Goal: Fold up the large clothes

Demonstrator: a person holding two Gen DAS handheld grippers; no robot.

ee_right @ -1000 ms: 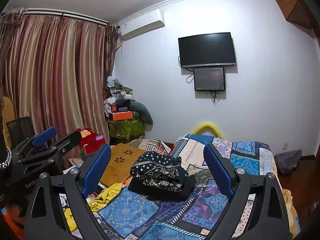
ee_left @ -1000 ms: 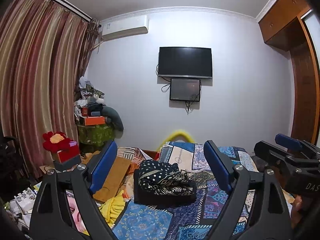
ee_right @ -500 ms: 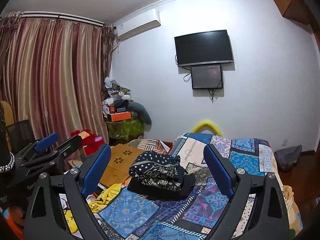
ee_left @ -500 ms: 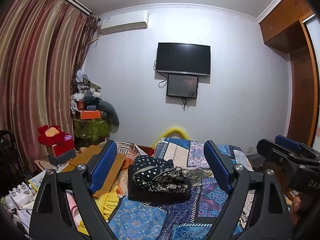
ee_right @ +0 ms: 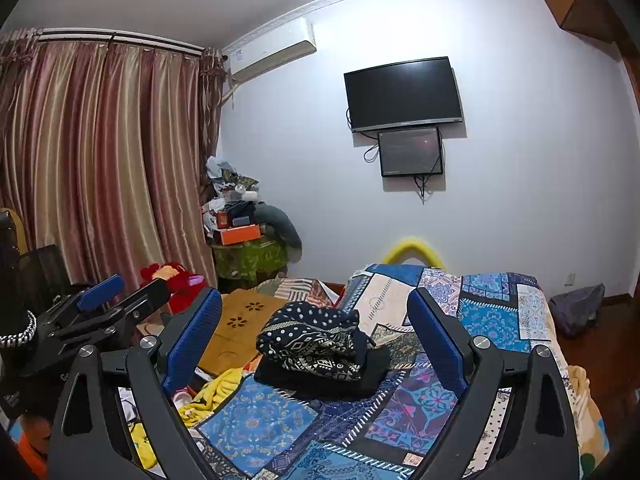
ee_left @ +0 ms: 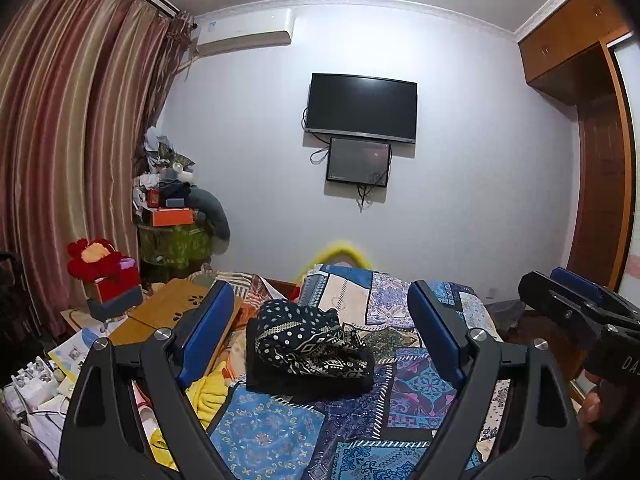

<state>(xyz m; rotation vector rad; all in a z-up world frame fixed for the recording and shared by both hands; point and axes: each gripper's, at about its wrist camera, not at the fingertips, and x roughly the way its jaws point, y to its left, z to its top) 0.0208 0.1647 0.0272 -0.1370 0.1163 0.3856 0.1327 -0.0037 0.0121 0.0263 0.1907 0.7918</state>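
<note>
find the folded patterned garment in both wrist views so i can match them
Left wrist: folded patterned garment lies centre, on the patchwork bedspread, framed between the blue pads.
Right wrist: same garment sits centre, again between the pads.
Shared landmark: the wall television above it.

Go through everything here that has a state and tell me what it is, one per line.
Left claw: open, empty.
Right claw: open, empty.
Patterned garment: folded, lying on a black folded garment.
Patchwork bedspread: spread flat.
Television: off.
Curtains: drawn shut.
</note>
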